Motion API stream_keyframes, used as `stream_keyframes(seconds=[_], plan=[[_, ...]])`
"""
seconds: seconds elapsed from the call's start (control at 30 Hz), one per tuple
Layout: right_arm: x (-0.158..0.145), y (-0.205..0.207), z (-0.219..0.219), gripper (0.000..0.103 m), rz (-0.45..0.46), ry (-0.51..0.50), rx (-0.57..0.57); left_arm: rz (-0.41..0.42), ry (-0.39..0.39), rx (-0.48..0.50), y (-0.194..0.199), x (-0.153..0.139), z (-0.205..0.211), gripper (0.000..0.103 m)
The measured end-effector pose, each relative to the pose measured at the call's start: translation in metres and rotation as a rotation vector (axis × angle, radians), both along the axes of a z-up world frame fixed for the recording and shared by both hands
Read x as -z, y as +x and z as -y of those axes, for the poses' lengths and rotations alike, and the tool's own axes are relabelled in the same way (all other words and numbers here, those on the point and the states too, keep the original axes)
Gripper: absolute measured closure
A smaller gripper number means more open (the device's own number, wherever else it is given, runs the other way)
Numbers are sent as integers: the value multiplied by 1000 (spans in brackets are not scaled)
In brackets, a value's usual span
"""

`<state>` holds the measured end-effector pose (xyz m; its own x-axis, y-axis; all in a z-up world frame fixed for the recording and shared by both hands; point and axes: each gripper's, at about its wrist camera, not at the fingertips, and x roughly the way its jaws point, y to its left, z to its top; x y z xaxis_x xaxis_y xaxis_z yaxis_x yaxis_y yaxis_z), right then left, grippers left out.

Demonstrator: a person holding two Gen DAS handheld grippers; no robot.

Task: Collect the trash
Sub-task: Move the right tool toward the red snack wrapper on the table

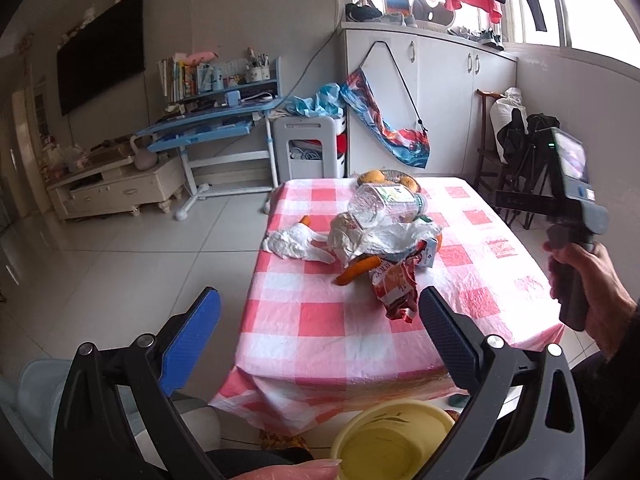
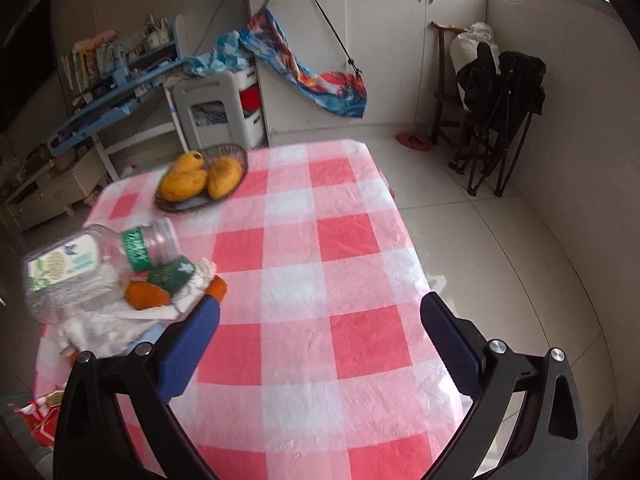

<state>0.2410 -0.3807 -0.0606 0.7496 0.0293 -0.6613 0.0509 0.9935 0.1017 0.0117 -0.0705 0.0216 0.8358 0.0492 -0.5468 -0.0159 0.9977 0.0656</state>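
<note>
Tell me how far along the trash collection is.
Nothing looks collected yet: the yellow bin below the table edge appears empty. Nothing is in hand either; the left claw and right claw are both open and empty above the checkered tablecloth. Left to clear: the plastic bottle, crumpled tissue, red snack wrapper and orange peel. The mangoes in their basket aren't trash.

Bottle atop trash pile, before fruit basket
</note>
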Motion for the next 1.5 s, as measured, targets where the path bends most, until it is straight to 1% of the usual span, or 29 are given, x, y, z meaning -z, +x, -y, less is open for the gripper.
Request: stream_keyframes(seconds=[0.1,0.2,0.27,0.33,0.5,0.57,0.7,0.87,1.13,1.37,1.5], plan=[[-25,-43,-9,7,120,54,-96,6,-30,-36,-5,-4,-15,7],[-37,-76,-17,7,205,100,-170,-3,-61,-55,-9,-3,-25,7],[-39,-93,-24,7,242,117,-196,-2,-63,-54,-12,-2,-25,7],[-43,-107,-26,7,280,158,-223,2,-53,-50,-16,0,-24,7],[-48,-120,-36,7,336,134,-246,1,-50,-40,-23,2,-21,7],[-48,-125,-38,7,342,136,-252,6,-46,-39,-25,3,-19,7],[-44,-134,-33,7,333,172,-235,12,-32,-23,-24,5,-14,7],[-42,-148,-39,7,339,148,-231,19,-22,-17,-26,5,-13,7],[-41,-162,-35,7,349,134,-194,23,-55,-12,-25,3,-15,7],[-37,-162,-42,7,354,67,-180,37,-32,-9,-21,2,-13,7],[-37,-163,-45,7,362,34,-172,30,-58,-16,-16,3,-20,7]])
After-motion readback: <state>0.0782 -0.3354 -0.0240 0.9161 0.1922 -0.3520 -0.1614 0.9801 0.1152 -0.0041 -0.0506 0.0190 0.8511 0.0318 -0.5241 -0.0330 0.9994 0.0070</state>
